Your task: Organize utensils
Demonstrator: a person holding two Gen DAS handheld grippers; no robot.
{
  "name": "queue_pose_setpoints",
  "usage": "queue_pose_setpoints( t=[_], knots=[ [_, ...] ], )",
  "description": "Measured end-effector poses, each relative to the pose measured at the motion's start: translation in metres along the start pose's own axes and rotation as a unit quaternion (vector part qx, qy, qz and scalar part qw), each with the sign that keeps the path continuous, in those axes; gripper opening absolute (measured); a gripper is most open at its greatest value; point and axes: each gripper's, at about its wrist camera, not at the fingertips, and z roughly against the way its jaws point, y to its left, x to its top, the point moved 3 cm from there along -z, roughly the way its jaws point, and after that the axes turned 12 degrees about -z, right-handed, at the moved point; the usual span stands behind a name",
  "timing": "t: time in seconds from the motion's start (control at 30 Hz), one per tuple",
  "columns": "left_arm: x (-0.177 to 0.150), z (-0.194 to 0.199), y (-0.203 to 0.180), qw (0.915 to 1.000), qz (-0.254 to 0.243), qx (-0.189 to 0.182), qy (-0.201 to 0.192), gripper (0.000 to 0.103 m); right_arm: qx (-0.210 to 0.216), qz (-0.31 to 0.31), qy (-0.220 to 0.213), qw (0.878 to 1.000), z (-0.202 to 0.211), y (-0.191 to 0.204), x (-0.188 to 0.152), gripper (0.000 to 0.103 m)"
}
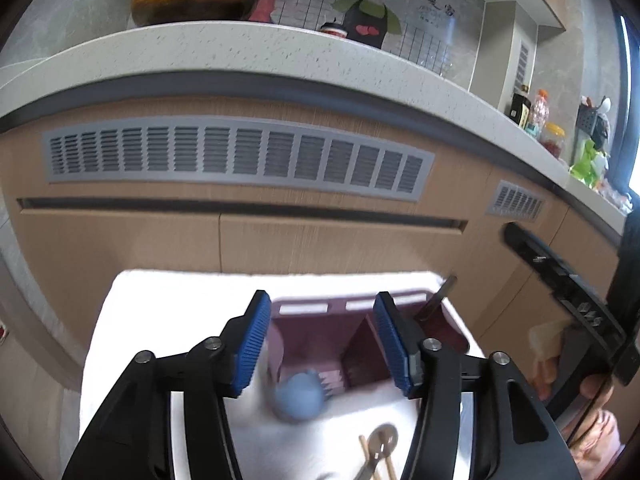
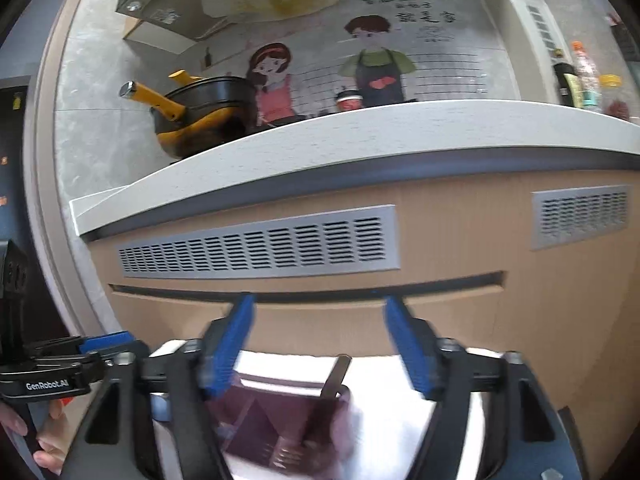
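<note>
A mauve utensil holder [image 1: 332,344] with compartments stands on a white cloth [image 1: 160,320]. A dark-handled utensil [image 1: 438,302] leans out of its right compartment. My left gripper [image 1: 320,344] is open above the holder, with nothing between its blue pads. A blurred light-blue round utensil [image 1: 298,398] is at the holder's near edge. A metal spoon [image 1: 380,446] and wooden chopsticks [image 1: 366,454] lie on the cloth in front. In the right wrist view, my right gripper [image 2: 320,344] is open and empty above the holder [image 2: 280,428], where the dark handle [image 2: 336,376] sticks up.
A wood-faced cabinet with grey vents [image 1: 236,156] stands right behind the cloth, under a white counter [image 1: 240,52]. A black and yellow pan [image 2: 200,112] sits on the counter. Bottles and jars [image 1: 536,116] stand at the right. The left gripper shows at the left [image 2: 60,364].
</note>
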Motion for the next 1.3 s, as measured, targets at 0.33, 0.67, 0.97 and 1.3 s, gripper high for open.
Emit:
queue_pose_setpoints(
  t=[0.33,0.67,0.97,1.3],
  knots=[
    [-0.085,0.006,-0.025,0.9954,-0.017,-0.026,0.090,0.061,-0.079,0.095,0.016,0.992,0.068,-0.002,-0.049,0.103],
    [-0.141,0.003,-0.069,0.9772,-0.096,-0.111,0.153,0.060,-0.137,0.074,0.124,0.980,0.072,-0.029,-0.113,0.103],
    [-0.114,-0.068,-0.102,0.9502,-0.173,-0.128,0.226,0.047,-0.081,0.037,0.211,0.973,0.087,-0.039,-0.152,0.103],
    [-0.118,-0.094,-0.116,0.9460,-0.175,-0.092,0.257,0.034,-0.063,0.065,0.266,0.960,0.091,-0.033,-0.171,0.068]
  ],
)
